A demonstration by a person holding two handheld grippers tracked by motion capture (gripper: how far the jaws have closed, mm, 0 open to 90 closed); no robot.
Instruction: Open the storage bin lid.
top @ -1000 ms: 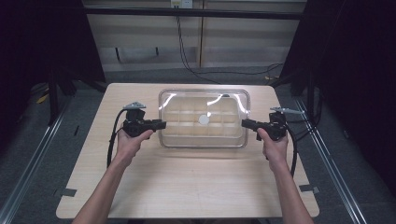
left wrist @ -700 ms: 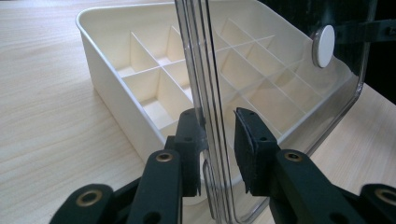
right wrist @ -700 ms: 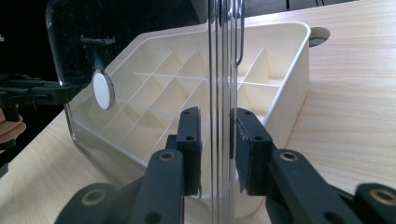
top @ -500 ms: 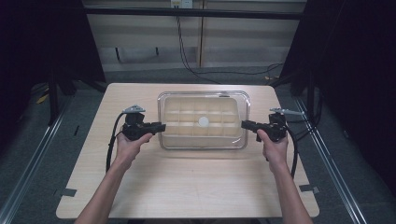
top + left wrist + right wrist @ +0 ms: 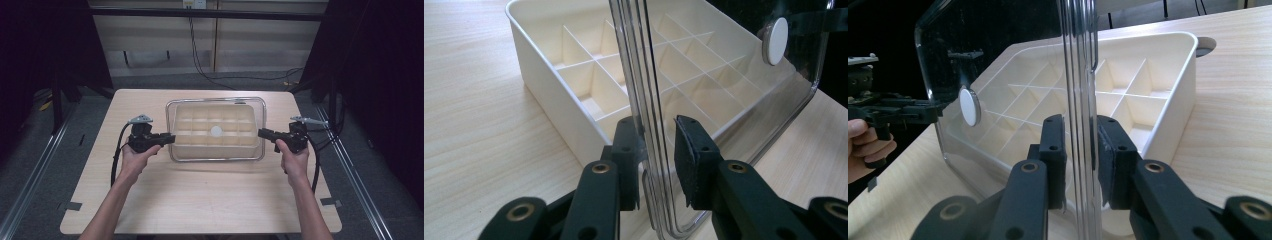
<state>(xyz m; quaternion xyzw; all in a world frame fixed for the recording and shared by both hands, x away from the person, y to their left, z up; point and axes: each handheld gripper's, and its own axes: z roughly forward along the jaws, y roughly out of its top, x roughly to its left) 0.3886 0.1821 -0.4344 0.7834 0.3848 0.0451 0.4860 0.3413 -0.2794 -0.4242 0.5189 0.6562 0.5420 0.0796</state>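
A clear plastic lid (image 5: 216,159) with a round white knob (image 5: 216,131) hangs roughly level just above a cream box (image 5: 549,85) divided into several compartments, which rests on the wooden table (image 5: 200,200). My left gripper (image 5: 172,137) is shut on the lid's left rim. In the left gripper view the rim (image 5: 644,100) stands between the black pads (image 5: 689,150). My right gripper (image 5: 260,133) is shut on the lid's right rim. In the right gripper view that rim (image 5: 1078,75) runs upright between the pads (image 5: 1055,150), and the box (image 5: 1168,115) lies behind it.
The table sits in a dark booth with metal floor rails on both sides. Bare wood stretches between the box and the near table edge (image 5: 200,232). Cables (image 5: 200,55) run along the floor behind the table.
The bright reflections on the lid are gone, and its white knob sits slightly nearer me in the high view. Both hands have barely moved.
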